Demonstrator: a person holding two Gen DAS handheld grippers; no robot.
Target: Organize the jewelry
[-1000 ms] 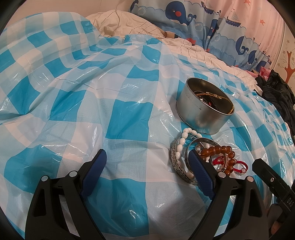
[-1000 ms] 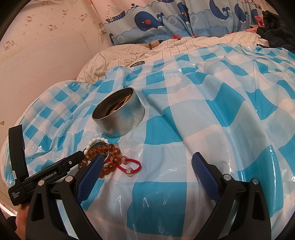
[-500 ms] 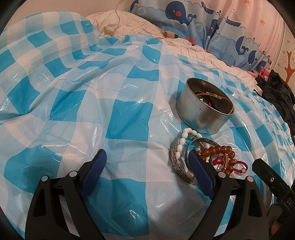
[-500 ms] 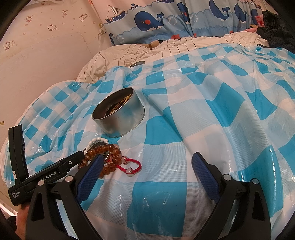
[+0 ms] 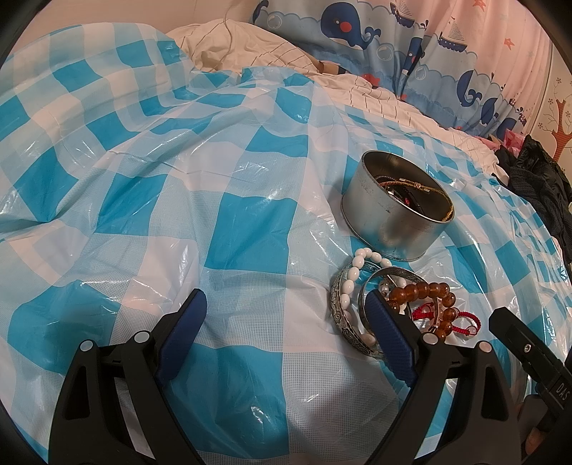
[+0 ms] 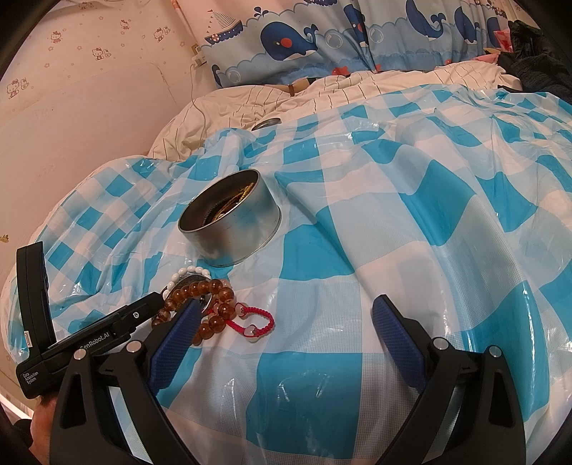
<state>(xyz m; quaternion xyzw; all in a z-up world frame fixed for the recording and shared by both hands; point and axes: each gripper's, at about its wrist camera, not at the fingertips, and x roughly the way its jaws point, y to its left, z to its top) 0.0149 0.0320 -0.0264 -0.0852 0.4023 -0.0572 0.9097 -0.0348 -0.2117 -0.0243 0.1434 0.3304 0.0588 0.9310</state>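
On the black left gripper (image 6: 89, 336), seen at eight o'clock in the right wrist view, "SenRobot.AI" is printed along the bar and "Data Acquisition System" on its end. On the right gripper (image 5: 536, 361), at four o'clock in the left wrist view, "DAS" is read.

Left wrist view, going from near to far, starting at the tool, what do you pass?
Left tool → silver bangles → white bead bracelet → metal tin → cream quilt → whale curtain.
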